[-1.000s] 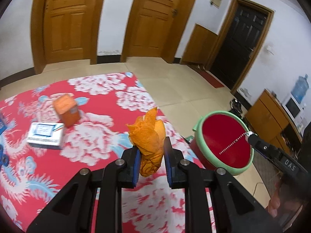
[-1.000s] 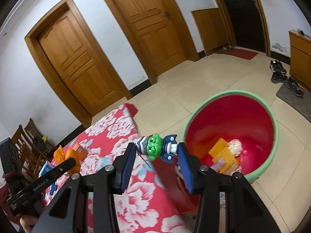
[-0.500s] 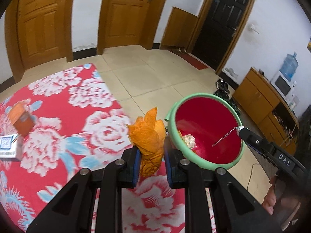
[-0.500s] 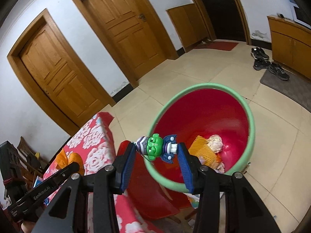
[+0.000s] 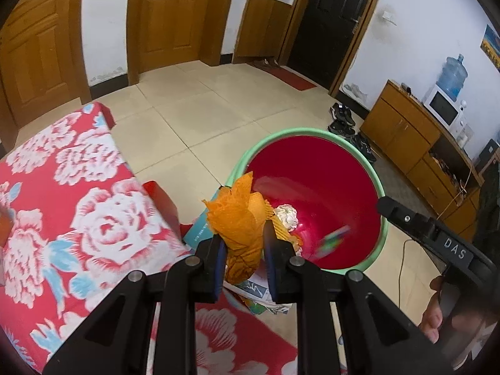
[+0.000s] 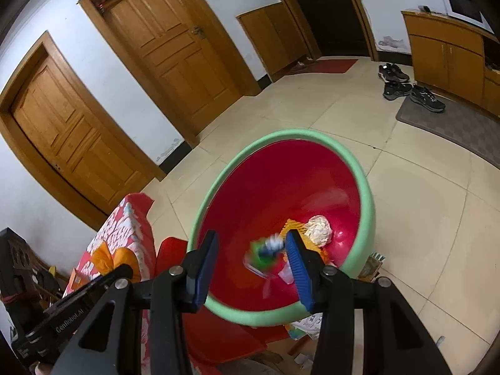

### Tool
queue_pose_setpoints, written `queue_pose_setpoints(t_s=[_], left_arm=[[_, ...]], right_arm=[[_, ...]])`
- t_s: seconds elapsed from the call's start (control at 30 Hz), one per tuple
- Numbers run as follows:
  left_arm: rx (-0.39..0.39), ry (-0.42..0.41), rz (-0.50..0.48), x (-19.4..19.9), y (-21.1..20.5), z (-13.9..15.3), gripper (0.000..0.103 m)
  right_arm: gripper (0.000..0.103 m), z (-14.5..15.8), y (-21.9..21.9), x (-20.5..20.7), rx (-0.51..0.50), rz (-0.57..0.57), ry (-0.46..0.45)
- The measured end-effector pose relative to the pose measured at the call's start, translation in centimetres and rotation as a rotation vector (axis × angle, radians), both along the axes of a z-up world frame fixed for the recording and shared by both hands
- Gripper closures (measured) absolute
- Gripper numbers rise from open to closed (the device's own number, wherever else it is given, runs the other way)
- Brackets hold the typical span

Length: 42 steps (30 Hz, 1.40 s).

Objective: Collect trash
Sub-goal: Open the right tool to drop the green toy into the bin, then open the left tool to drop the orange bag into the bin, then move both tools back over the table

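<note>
Presently, the green toy figure [image 6: 265, 251] is seen falling free between the right gripper [image 6: 250, 268]'s parted jaws into the red basin [image 6: 368, 218]; orange netting [image 5: 240, 218] is clamped in the left gripper [image 5: 242, 259], undeposited.

The bin [image 6: 365, 206] is showing glossy red plastic inside; the orange wrapper [image 5: 240, 215] is looking crinkled; the floral tablecloth [image 5: 93, 218] is lying as matt cloth.

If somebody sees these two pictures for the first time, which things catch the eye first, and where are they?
First the big red bin with a green rim, on the tiled floor beside the flowered red tablecloth. Then the crumpled orange wrapper clamped in the left tool, just at the bin's near edge. In the right wrist view, a blurred green toy appears between the right tool's open jaws, over the bin.
</note>
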<state>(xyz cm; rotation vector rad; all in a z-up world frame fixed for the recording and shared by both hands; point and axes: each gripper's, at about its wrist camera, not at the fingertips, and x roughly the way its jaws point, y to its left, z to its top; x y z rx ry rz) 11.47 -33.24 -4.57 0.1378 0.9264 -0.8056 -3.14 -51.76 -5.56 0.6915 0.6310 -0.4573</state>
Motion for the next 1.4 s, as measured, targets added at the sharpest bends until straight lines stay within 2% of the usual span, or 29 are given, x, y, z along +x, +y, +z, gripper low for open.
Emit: queue_pose_setpoints(t_s=[0.43,0.6,0.73,0.77,0.83,1.07,1.17,1.4], left_arm=[[0.038,0.033,-0.085,-0.2,-4.2,-1.6,0.081],[0.058,0.046,-0.098,-0.2,-5.2,-1.8,0.071],[0.064,0.028,-0.091,-0.4,-5.4,-1.8,0.06],[0.07,0.024,-0.087,-0.4,-5.5,-1.8,0.054],[0.076,0.022,-0.083,-0.4,-5.4,-1.9,0.05],[0.07,0.026,-0.053,-0.2,-4.6,-1.6,0.05],[0.062,0.023,-0.028,0.0,-3.4,-1.1,0.05],[0.04,0.032,0.045,0.6,-0.3,-0.4,0.05]], right_arm=[[0.054,-1.3,-1.8,-0.5,0.026,-0.038,0.01],[0.054,-1.5,-2.3,-1.0,0.031,-0.052,0.012],[0.054,-1.6,-2.3,-1.0,0.036,-0.054,0.012],[0.054,-1.6,-2.3,-1.0,0.036,-0.054,0.011],[0.054,-1.5,-2.3,-1.0,0.037,-0.056,0.009],[0.054,-1.4,-2.2,-1.3,0.038,-0.05,0.006],[0.047,-1.2,-2.1,-1.3,0.038,-0.043,0.004],[0.042,-0.4,-1.0,-1.4,0.034,-0.014,-0.003]])
